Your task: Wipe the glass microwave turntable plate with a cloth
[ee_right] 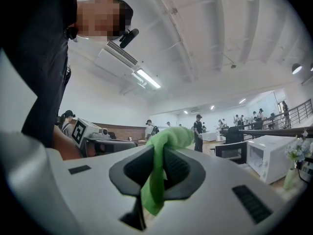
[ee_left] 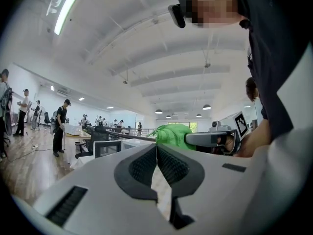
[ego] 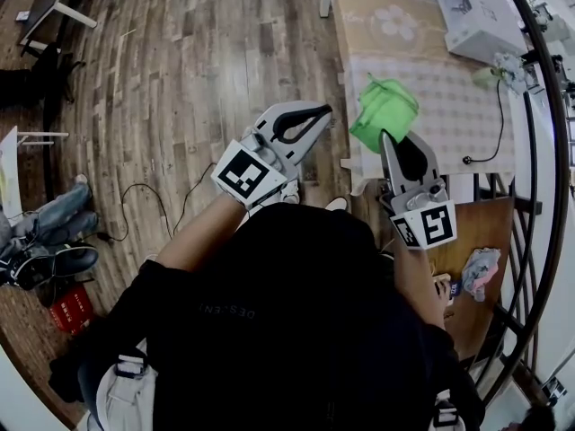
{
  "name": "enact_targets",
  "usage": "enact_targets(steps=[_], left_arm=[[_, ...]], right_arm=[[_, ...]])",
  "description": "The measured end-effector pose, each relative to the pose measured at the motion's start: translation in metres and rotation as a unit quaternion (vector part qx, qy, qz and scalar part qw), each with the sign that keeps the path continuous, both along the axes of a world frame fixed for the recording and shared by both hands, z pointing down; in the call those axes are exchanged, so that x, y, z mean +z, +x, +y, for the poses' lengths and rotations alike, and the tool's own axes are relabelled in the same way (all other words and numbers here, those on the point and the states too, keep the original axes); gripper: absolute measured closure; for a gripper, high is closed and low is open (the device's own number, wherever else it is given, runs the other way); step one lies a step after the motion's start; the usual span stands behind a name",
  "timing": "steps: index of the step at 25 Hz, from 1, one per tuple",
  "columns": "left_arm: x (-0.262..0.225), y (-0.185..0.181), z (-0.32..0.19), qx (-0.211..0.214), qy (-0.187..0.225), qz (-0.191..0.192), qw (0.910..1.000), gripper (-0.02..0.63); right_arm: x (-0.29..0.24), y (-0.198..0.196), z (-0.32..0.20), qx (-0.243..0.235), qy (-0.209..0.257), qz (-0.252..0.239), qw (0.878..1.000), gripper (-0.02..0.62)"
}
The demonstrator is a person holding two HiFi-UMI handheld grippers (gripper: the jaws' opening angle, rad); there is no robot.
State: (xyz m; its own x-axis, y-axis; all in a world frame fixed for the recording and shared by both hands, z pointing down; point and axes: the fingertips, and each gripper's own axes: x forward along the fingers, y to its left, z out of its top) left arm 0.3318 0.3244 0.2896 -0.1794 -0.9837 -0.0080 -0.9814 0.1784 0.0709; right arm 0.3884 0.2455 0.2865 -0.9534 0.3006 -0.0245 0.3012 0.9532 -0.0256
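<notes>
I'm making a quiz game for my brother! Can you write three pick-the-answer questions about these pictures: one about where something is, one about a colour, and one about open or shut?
1. Where does the microwave stand?
A. on the floor
B. on the table
C. on a chair

2. What colour is the cloth?
A. red
B. green
C. blue

3. How are the jaws of the left gripper?
A. wide apart
B. shut on a cup
C. shut, with nothing between them

Answers:
1. B, since the head view shows the white box on the patterned table.
2. B, since it is bright green in every view.
3. C, since the left gripper view shows the pads meeting with nothing between them.
</notes>
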Motion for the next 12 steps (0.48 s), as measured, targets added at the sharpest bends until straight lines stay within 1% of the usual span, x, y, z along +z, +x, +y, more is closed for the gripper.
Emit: enact_targets(steps=[2, 6, 12], left_arm=[[-0.002, -0.004, 0.002, 0.003, 0.012, 0.003, 0.9999, 0.584], [0.000, -0.016, 0.008, 0.010, 0.005, -0.007, 0.9999, 0.584], [0.002, -0.039, 0.022, 0.021, 0.007, -0.012, 0.9997, 0.584]], right_arm=[[0.001, -0.005, 0.001, 0.002, -0.001, 0.000, 1.000, 0.540], [0.001, -0.018, 0.008, 0.007, -0.001, -0.002, 1.000, 0.540], [0.003, -0.042, 0.024, 0.016, -0.004, 0.000, 1.000, 0.540]])
